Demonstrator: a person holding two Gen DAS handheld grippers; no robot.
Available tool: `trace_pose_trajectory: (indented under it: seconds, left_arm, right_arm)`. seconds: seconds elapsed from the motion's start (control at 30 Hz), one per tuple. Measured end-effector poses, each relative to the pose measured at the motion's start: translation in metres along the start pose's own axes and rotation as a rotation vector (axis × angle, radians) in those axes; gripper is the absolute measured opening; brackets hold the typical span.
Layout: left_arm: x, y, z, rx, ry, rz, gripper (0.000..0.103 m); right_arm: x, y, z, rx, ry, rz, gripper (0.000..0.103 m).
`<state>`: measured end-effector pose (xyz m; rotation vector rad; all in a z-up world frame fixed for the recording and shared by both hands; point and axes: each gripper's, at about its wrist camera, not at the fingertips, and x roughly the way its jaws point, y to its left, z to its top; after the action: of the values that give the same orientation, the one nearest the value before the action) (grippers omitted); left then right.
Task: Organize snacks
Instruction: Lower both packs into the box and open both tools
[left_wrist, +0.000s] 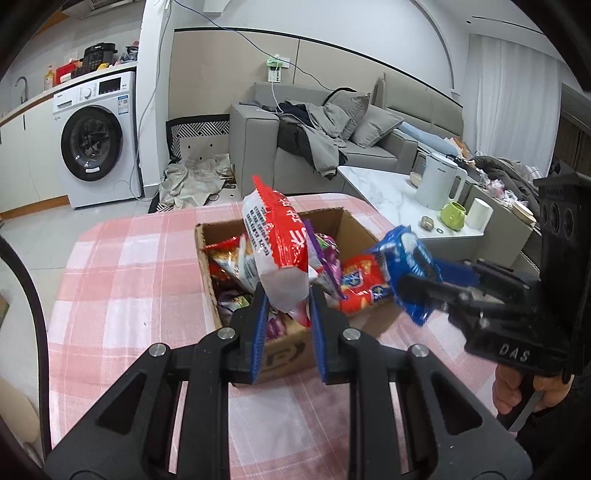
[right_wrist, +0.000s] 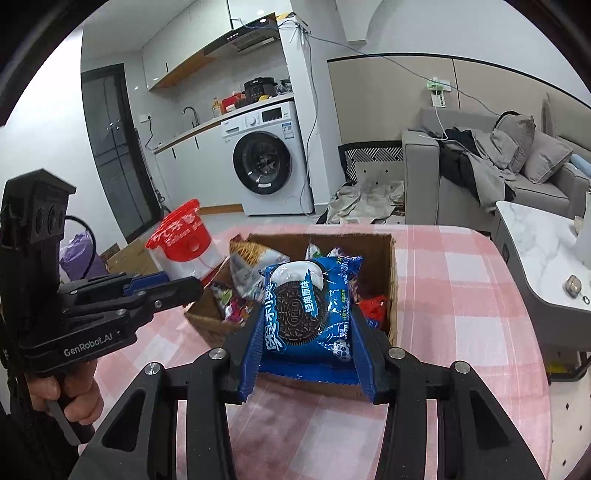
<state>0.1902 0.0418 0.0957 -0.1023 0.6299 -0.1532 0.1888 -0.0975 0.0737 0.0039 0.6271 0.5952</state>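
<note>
Tongs both clamped, left tongs (left_wrist: 286, 295) on red-and-white crinkly snack bag (left_wrist: 275, 240), right tongs (right_wrist: 306, 343) on blue foil cookie packet (right_wrist: 308, 306); I'd lower each gently into the open brown cardboard box (right_wrist: 393, 280).

Two black handheld grippers with blue ribbed finger pads meet above a table. The left gripper (left_wrist: 286, 295) is clamped on a red-and-white snack packet (left_wrist: 275, 243), held upright; the right gripper (right_wrist: 306, 328) pinches a blue Oreo cookie packet (right_wrist: 308, 310). A bare hand (right_wrist: 68, 395) grips the left tool's handle.
</note>
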Motion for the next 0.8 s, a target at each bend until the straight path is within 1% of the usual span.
trace_pose_trajectory:
  seconds: [0.23,0.37,0.5,0.7,0.8]
  left_arm:
    - [0.02,0.015,0.007,0.001,0.016,0.032,0.019]
    - [0.032,0.02,0.009,0.007,0.024,0.055,0.019]
    - [0.044,0.024,0.011,0.006,0.041,0.06,0.019]
    - [0.065,0.017,0.013,0.029,0.065,0.044,0.019]
    - [0.075,0.013,0.013,0.033,0.08,0.022,0.019]
  right_arm:
    - [0.024,-0.019,0.01,0.06,-0.022,-0.02,0.044]
    - [0.035,-0.022,0.013,0.056,-0.011,-0.013,0.044]
    - [0.045,-0.023,0.012,0.054,-0.002,-0.01,0.044]
    - [0.054,-0.024,0.011,0.059,0.006,-0.006,0.044]
    - [0.059,-0.024,0.012,0.061,0.013,-0.003,0.044]
